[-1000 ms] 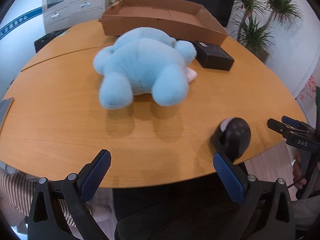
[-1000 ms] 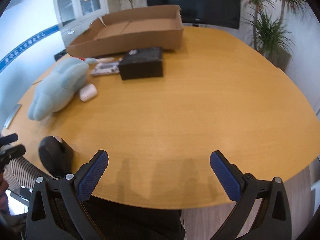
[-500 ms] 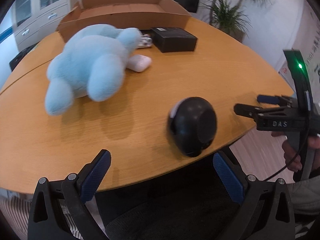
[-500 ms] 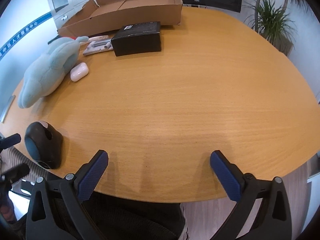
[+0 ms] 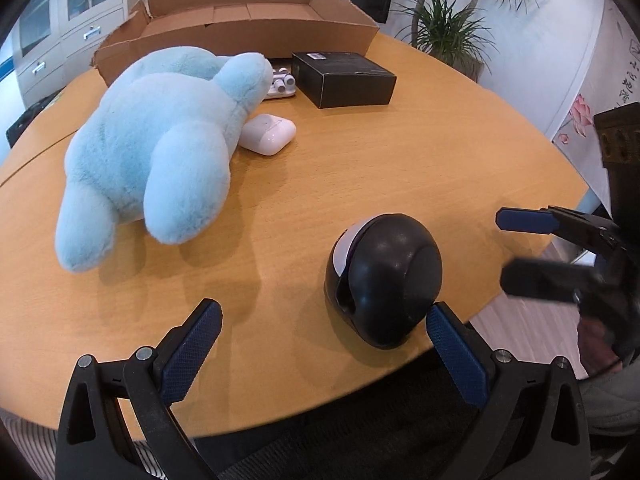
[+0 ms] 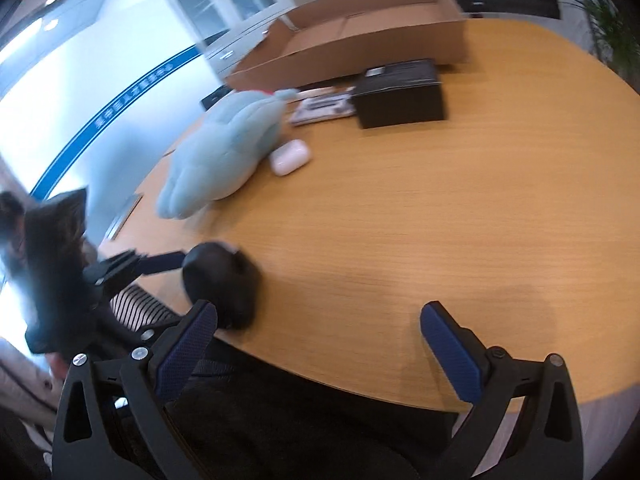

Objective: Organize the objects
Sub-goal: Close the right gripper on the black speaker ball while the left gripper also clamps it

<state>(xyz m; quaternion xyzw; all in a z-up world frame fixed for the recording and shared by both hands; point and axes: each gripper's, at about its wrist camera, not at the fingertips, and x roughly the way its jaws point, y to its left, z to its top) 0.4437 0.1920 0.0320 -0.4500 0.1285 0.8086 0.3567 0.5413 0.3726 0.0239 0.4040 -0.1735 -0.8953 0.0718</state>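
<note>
Both fingers of the left gripper (image 5: 322, 350) stand wide apart and hold nothing, and the right gripper (image 6: 318, 350) is spread the same way, empty. Near the table (image 5: 400, 168) edge sits a round black object (image 5: 384, 280), just ahead of the left gripper's right finger. Farther back lie a blue plush toy (image 5: 160, 152), a white earbud case (image 5: 269, 134), a black box (image 5: 344, 78) and a cardboard box (image 5: 248, 28).

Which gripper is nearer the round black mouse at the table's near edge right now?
Left. The left gripper sits directly behind the round black mouse, its right finger almost touching. The right gripper is off to the mouse's right, beyond the wooden table edge.
</note>
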